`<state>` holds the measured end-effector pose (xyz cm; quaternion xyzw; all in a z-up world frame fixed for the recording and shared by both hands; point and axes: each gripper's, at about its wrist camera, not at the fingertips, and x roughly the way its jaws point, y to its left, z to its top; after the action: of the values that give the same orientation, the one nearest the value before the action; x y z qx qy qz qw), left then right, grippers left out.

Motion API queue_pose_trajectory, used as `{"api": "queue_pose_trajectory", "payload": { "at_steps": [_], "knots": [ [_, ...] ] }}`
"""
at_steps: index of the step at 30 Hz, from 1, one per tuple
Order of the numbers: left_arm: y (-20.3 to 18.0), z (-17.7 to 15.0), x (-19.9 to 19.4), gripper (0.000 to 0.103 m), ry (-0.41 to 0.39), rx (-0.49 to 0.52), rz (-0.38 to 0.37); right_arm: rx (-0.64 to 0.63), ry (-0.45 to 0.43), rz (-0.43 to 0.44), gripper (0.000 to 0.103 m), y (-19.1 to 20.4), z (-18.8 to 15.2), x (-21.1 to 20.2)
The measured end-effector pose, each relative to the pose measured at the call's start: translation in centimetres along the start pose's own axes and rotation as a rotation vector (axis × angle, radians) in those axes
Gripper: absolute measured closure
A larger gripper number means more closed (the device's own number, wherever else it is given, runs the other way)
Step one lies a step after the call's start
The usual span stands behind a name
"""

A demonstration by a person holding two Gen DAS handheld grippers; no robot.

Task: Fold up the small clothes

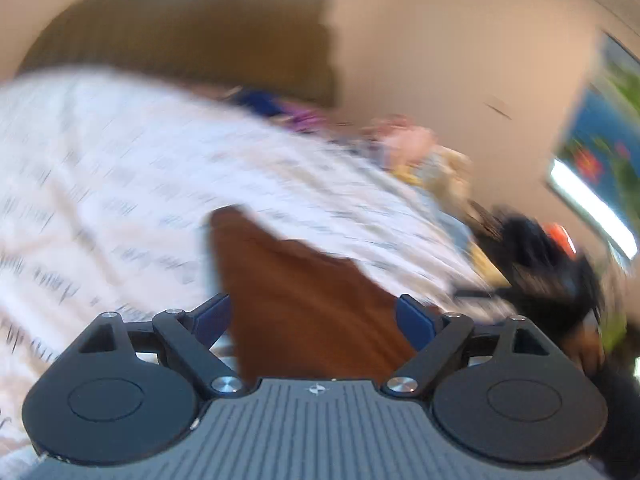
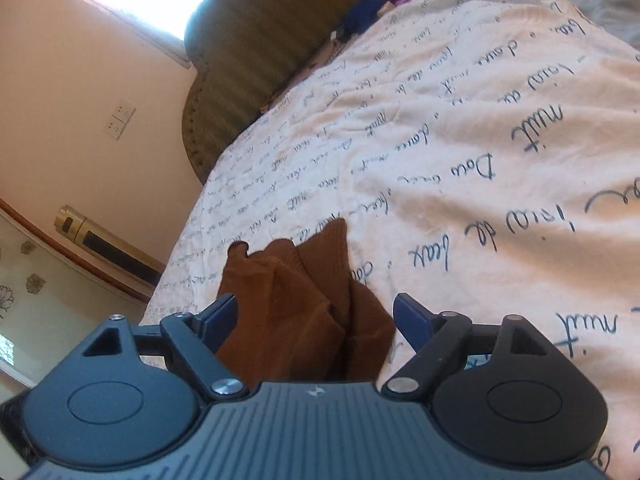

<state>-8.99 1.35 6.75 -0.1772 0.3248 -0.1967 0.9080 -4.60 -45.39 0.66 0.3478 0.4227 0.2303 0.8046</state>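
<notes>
Right wrist view showed bed (image 2: 460, 128) with script-printed sheet, filling most of frame; padded headboard (image 2: 248, 40) at far edge, pink wall beyond, wall socket (image 2: 119, 122). Brown garment (image 2: 304, 312) lay bunched near bed's near edge, likely just set down for folding. Right gripper (image 2: 314, 320) stood spread wide, garment between jaws, pads clear. Left gripper (image 1: 312, 316) likewise wide apart over same brown cloth; left view blurred.
</notes>
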Motion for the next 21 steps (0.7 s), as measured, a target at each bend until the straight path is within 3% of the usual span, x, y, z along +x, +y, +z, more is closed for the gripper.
{"api": "queue_pose_trajectory", "payload": {
  "at_steps": [2,4,6,7,8,9,10,14,21],
  "knots": [
    [3.6,1.1,3.0,0.027,0.092,-0.191,-0.011,0.012,0.054,-0.013,0.018,0.0,-0.6,1.6],
    [5.7,1.4,6.3,0.032,0.194,-0.318,-0.025,0.000,0.098,-0.019,0.018,0.6,-1.1,3.1],
    [6.2,1.2,8.8,0.034,0.250,-0.363,-0.037,-0.027,0.117,-0.039,0.018,1.2,-1.7,4.3],
    [5.8,1.5,9.2,0.033,0.236,-0.361,-0.052,-0.033,0.111,-0.043,0.018,1.5,-1.8,4.4],
    [5.6,1.8,9.7,0.034,0.245,-0.356,-0.065,-0.033,0.105,-0.052,0.025,1.7,-1.9,4.4],
    [5.4,2.1,10.2,0.049,0.260,-0.357,-0.072,-0.034,0.109,-0.069,0.061,1.7,-1.9,4.5],
    [5.0,2.3,10.6,0.091,0.274,-0.342,-0.072,-0.025,0.117,-0.072,0.075,1.7,-1.9,4.5],
    [2.6,2.6,12.1,0.094,0.239,-0.173,0.027,-0.121,0.074,-0.087,0.081,4.1,-2.2,3.7],
    [2.0,7.1,7.8,0.094,0.074,-0.024,0.075,-0.183,0.047,0.060,0.082,8.5,-0.4,5.2]
  ]
}}
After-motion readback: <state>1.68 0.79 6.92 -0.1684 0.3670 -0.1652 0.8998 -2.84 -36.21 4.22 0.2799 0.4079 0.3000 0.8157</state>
